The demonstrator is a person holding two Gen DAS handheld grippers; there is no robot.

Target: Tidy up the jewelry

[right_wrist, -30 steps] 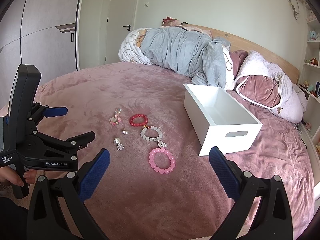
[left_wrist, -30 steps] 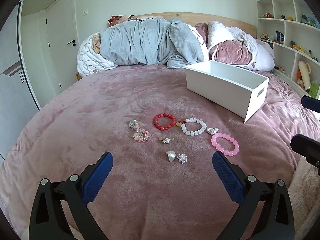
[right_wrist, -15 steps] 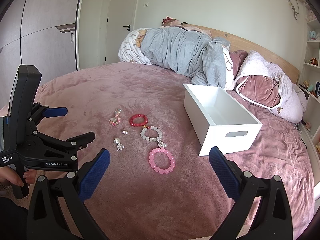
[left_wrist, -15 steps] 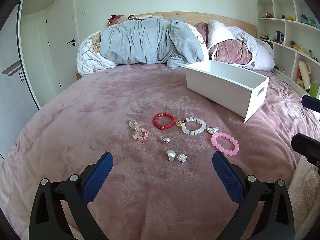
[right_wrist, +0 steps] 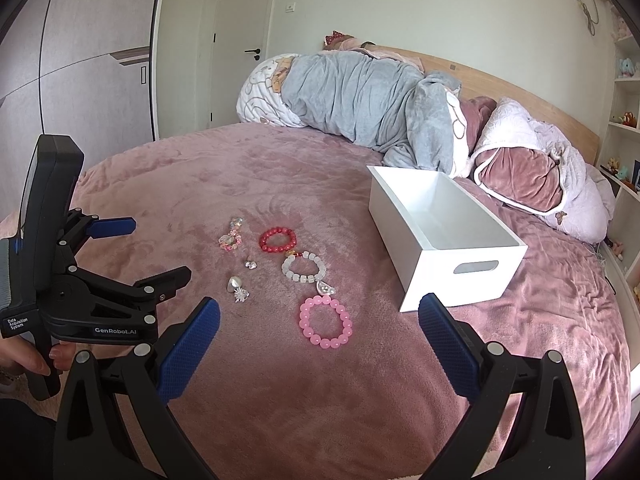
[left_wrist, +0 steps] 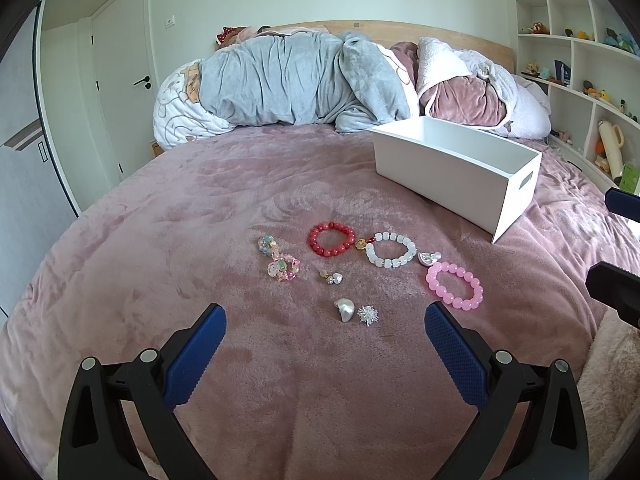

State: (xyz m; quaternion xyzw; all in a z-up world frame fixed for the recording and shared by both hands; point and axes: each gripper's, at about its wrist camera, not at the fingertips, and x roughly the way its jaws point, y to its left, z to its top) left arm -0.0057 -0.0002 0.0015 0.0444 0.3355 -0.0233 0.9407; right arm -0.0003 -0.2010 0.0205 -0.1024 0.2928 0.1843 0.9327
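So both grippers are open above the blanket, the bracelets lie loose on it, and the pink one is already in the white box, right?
Not quite: the pink bracelet lies on the blanket, outside the white box, as the right wrist view shows. The left gripper and right gripper are open.

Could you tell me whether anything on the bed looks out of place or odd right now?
Nothing looks damaged or spilled. The jewelry, such as the red bracelet and pink bracelet, lies loose on the bedspread beside the white box, whose visible interior is empty.

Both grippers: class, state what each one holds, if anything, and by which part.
Nothing is held. The left gripper and right gripper are both open and empty above the pink blanket; the pink bead bracelet lies untouched.
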